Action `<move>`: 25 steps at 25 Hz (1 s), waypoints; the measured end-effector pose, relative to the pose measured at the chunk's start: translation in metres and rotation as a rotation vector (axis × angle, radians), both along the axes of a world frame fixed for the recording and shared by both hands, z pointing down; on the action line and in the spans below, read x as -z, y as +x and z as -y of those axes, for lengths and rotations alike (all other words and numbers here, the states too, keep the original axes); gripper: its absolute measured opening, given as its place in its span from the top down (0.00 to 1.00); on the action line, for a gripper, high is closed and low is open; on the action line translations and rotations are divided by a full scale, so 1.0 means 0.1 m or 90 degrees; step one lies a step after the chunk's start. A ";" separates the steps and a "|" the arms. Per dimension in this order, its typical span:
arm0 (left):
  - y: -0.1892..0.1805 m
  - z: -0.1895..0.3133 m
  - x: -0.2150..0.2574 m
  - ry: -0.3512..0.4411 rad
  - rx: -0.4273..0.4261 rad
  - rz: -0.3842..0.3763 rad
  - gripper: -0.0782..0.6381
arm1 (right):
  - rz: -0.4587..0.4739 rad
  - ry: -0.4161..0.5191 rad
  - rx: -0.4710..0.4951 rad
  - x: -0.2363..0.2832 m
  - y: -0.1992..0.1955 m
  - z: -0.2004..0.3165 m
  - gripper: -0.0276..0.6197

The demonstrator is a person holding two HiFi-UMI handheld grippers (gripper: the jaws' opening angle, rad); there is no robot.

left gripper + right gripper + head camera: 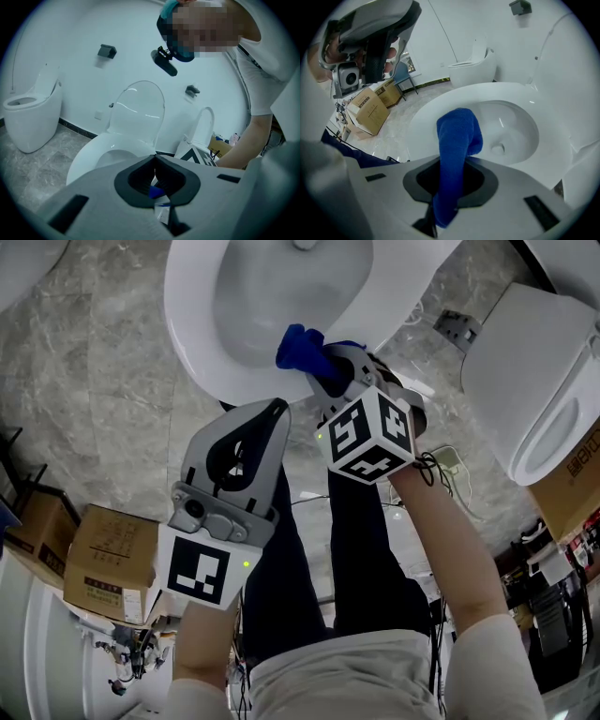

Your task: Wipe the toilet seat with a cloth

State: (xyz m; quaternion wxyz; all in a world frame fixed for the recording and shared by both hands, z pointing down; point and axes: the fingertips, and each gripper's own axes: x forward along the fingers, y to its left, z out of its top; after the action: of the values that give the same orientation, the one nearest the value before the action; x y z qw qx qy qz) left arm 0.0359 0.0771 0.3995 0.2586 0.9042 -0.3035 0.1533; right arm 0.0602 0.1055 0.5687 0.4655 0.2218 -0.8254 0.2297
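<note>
The white toilet seat rings the open bowl at the top of the head view. My right gripper is shut on a blue cloth, which hangs over the seat's near rim. In the right gripper view the cloth sticks up from between the jaws in front of the seat; whether it touches the seat I cannot tell. My left gripper hovers just left of the right one, shut with nothing in it, below the seat's front edge. In its own view the seat and raised lid lie ahead.
A second toilet stands at the right and another at the left. Cardboard boxes sit on the marble floor at lower left. Cables and a plug lie on the floor near the person's legs.
</note>
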 end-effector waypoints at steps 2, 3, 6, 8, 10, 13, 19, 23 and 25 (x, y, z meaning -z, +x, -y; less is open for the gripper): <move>0.03 0.01 -0.01 -0.001 -0.002 0.000 0.88 | 0.002 0.002 -0.005 0.00 0.03 0.02 0.87; 0.05 0.02 -0.03 -0.001 -0.003 0.001 0.88 | 0.004 0.004 -0.007 0.00 0.05 0.03 0.87; 0.10 0.01 -0.07 -0.005 -0.005 0.002 0.88 | 0.013 0.012 -0.017 -0.01 0.09 0.08 0.87; 0.15 0.01 -0.09 -0.007 -0.010 0.002 0.88 | 0.018 0.015 -0.024 -0.02 0.12 0.09 0.87; 0.19 0.03 -0.10 -0.009 -0.012 0.002 0.88 | 0.015 0.022 -0.025 -0.02 0.17 0.12 0.87; 0.23 0.07 -0.10 -0.012 -0.012 0.002 0.88 | 0.010 0.031 -0.021 -0.02 0.23 0.16 0.87; 0.35 0.11 -0.10 -0.011 -0.022 0.001 0.88 | 0.007 0.041 -0.025 -0.02 0.40 0.25 0.87; 0.40 0.12 -0.13 -0.012 -0.027 0.003 0.88 | 0.006 0.057 -0.024 -0.02 0.51 0.30 0.87; 0.43 0.11 -0.15 -0.013 -0.028 0.004 0.88 | 0.006 0.064 -0.021 -0.02 0.55 0.32 0.87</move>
State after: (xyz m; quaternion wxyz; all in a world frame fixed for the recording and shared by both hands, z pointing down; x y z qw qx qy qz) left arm 0.0791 0.0660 0.4146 0.2636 0.9074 -0.2827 0.1647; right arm 0.1149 0.0736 0.5705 0.4461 0.2574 -0.8344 0.1964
